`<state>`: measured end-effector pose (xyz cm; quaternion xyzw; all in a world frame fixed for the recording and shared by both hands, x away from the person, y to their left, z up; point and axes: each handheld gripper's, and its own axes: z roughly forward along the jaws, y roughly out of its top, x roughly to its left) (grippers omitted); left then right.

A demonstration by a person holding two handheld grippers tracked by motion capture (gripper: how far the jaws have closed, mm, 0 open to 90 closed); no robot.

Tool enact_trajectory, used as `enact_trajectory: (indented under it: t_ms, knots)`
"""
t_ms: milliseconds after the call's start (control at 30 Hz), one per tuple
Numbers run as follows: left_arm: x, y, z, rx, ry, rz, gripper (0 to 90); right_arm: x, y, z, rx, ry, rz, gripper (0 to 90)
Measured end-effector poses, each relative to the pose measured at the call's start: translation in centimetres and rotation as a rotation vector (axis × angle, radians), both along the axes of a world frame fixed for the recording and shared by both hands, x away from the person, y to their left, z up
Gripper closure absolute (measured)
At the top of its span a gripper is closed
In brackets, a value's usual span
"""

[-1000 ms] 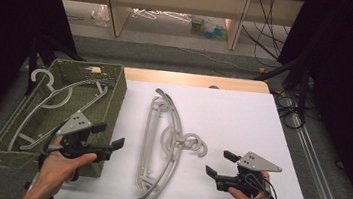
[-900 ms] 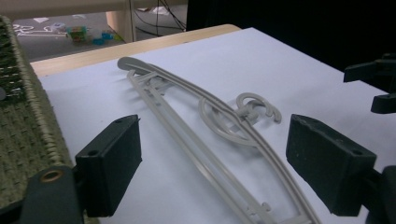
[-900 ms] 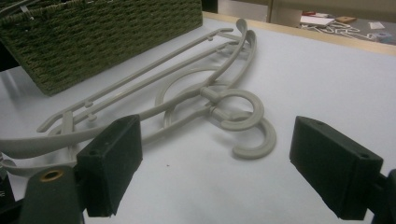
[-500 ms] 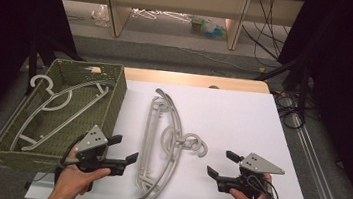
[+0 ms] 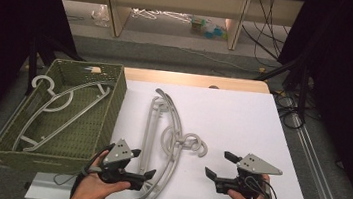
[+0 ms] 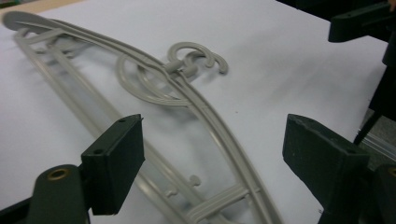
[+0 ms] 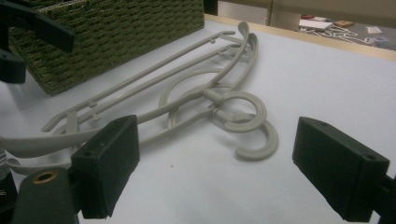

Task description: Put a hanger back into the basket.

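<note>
Two or three grey plastic hangers (image 5: pixel 162 138) lie stacked on the white table (image 5: pixel 242 122), hooks pointing right. My left gripper (image 5: pixel 144 164) is open just above the stack's near end. In the left gripper view the curved arm of the hangers (image 6: pixel 154 79) runs between the spread jaws of the left gripper (image 6: pixel 212 128), untouched. My right gripper (image 5: pixel 220 165) is open and empty, low over the table right of the hooks. The right gripper view looks across the right gripper (image 7: pixel 217 133) at the hangers (image 7: pixel 205 88).
A green woven basket (image 5: pixel 110 117) stands at the table's left edge with one grey hanger (image 5: pixel 67 117) inside; the basket (image 7: pixel 116 28) also appears past the stack. Bare white table lies to the right and back. Cables and a metal rail run along the right side.
My left gripper has moved right from the basket's near corner to the near end of the hanger stack. The right gripper has barely shifted. The hangers lie as before.
</note>
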<state>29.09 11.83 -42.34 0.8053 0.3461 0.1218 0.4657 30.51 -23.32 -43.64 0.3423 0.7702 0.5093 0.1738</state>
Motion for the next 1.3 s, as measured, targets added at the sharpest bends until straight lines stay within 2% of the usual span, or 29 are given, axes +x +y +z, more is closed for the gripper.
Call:
enact_trajectory:
  t_ms: [100,167,267,333,367,400,433,467,567,600,633,700,733,800,833,933,1033,1133,1200,1267,1300]
  knots:
    - [0.5,-1.1,-0.5,0.036,0.025,-0.027,21.1,0.1,0.0,0.0,0.001,0.007,0.006,15.9]
    - [0.9,-1.7,-0.8,0.057,0.048,-0.022,22.3,0.2,0.1,-0.2,0.015,-0.001,0.001,15.9]
    - [1.9,-2.5,-1.5,0.144,0.065,-0.031,29.4,0.2,0.0,-0.1,0.002,0.005,0.007,15.9]
    - [2.5,-3.0,-1.8,0.149,0.096,-0.028,28.4,0.2,-0.1,0.0,0.0,0.013,0.006,15.9]
    - [2.7,-3.4,-1.8,0.165,0.101,-0.03,28.5,0.2,-0.1,0.0,-0.002,-0.013,0.003,15.9]
    - [2.7,-3.4,-1.8,0.165,0.101,-0.03,28.8,0.2,-0.1,0.0,-0.002,-0.013,0.003,15.9]
    - [3.2,-4.0,-2.0,0.204,0.096,-0.024,29.5,0.2,-0.1,0.0,-0.001,-0.016,0.002,15.9]
    - [3.4,-4.2,-2.0,0.215,0.1,-0.03,30.0,0.2,0.0,0.0,0.008,-0.013,0.004,16.0]
    - [3.9,-5.1,-2.3,0.216,0.124,-0.03,32.3,0.1,0.1,0.0,-0.002,-0.007,0.013,16.5]
    - [4.2,-5.3,-2.4,0.241,0.116,-0.035,32.7,0.1,0.1,0.0,-0.003,-0.011,0.012,16.5]
    - [4.8,-5.7,-2.8,0.267,0.137,-0.032,33.3,0.1,0.1,0.1,0.001,0.009,0.018,16.5]
    - [5.5,-6.0,-3.2,0.266,0.181,-0.036,36.3,0.2,0.0,0.0,-0.001,-0.006,0.011,16.5]
    - [5.8,-6.2,-3.5,0.267,0.191,-0.037,37.9,0.1,0.0,0.1,0.004,0.008,0.015,16.5]
    - [6.3,-6.5,-3.8,0.266,0.216,-0.028,40.5,0.1,0.1,0.1,0.001,0.008,0.011,16.5]
    - [6.5,-6.6,-3.8,0.267,0.227,-0.035,41.3,0.2,0.1,0.0,-0.001,-0.009,0.013,16.5]
    - [6.8,-6.8,-3.9,0.276,0.233,-0.046,45.2,0.2,0.1,0.0,0.0,-0.008,0.017,16.7]
    - [7.5,-6.9,-4.3,0.28,0.267,-0.04,49.7,0.2,0.1,0.0,-0.001,-0.015,0.011,16.9]
    - [8.2,-6.8,-4.6,0.245,0.298,-0.04,53.4,0.2,0.2,0.0,0.008,-0.022,0.014,16.9]
    - [8.4,-6.9,-4.6,0.237,0.298,-0.028,55.1,0.2,0.2,0.0,0.008,-0.021,0.013,17.0]
    - [8.4,-7.1,-4.5,0.25,0.299,-0.029,55.9,0.2,0.2,0.1,0.002,-0.002,0.021,17.1]
    - [8.6,-7.1,-4.4,0.289,0.301,-0.045,55.7,0.2,0.2,0.0,0.005,-0.001,0.019,17.1]
